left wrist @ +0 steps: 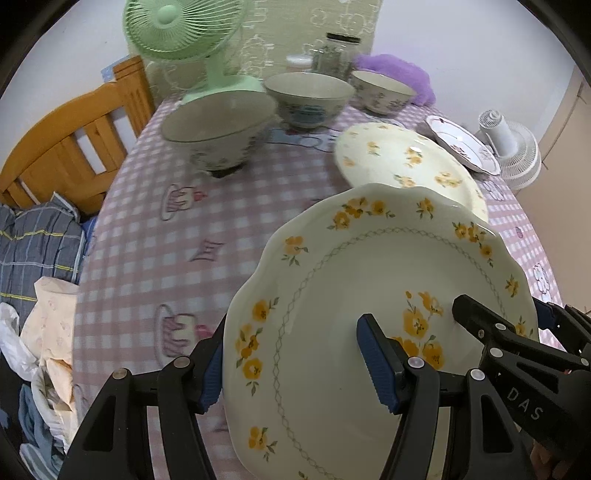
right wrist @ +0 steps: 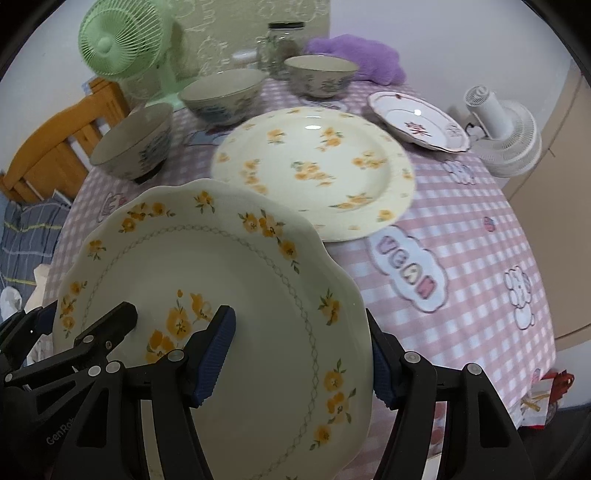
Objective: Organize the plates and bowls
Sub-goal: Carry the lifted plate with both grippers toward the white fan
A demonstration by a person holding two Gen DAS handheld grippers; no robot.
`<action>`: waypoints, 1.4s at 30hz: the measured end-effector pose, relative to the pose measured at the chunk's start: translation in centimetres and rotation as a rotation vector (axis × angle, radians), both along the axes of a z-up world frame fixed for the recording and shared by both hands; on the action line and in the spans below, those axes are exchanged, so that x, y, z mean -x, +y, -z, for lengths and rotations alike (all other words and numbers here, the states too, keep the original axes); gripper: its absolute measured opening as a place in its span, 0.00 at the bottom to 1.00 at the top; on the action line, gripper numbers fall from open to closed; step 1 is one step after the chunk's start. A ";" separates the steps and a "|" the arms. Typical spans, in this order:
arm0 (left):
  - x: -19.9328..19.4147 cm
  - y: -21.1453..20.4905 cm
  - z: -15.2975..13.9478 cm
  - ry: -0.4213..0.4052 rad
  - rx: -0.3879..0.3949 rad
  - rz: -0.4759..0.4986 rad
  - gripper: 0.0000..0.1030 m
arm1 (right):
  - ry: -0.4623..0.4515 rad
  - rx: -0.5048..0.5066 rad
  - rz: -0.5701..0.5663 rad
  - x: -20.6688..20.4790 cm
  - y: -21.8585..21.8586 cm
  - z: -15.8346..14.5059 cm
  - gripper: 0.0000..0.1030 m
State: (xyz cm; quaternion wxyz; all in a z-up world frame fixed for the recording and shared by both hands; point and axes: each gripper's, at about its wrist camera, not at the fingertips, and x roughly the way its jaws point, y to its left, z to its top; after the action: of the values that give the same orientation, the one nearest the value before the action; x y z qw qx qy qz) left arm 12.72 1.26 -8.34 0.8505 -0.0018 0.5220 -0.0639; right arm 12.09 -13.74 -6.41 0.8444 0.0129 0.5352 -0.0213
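A cream scalloped plate with yellow flowers (left wrist: 351,295) (right wrist: 229,280) is held above the table by both grippers. My left gripper (left wrist: 295,365) is shut on its left rim; my right gripper (right wrist: 303,362) is shut on its right rim. Each gripper shows in the other's view, the right one in the left wrist view (left wrist: 517,347) and the left one in the right wrist view (right wrist: 74,347). A second cream flowered plate (right wrist: 314,166) (left wrist: 406,158) lies on the table just beyond. A white plate with red marks (right wrist: 417,118) (left wrist: 461,142) lies at the far right. Three bowls (left wrist: 218,125) (left wrist: 308,98) (left wrist: 382,90) stand in a row at the back.
The table has a pink checked cloth (right wrist: 461,229). A green fan (left wrist: 184,33), a glass jar (left wrist: 334,51) and a purple plush (left wrist: 402,70) stand at the back. A white fan (right wrist: 502,129) is at the right edge. A wooden bed frame (left wrist: 74,136) with bedding is on the left.
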 end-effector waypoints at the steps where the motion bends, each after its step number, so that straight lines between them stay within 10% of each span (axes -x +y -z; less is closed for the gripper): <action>1: 0.0 -0.6 -0.1 -0.002 -0.004 0.000 0.64 | 0.001 -0.002 0.001 0.0 -0.7 0.0 0.67; 42: -4.0 -23.0 3.5 0.076 -0.019 0.038 0.65 | 0.082 0.000 0.053 -3.9 -24.1 2.9 0.67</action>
State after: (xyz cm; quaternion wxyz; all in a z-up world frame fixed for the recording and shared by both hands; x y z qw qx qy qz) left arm 16.71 -21.73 -11.80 0.8286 0.0137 0.5546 -0.0750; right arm 16.02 -37.89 -9.30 0.8208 0.0261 0.5690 -0.0444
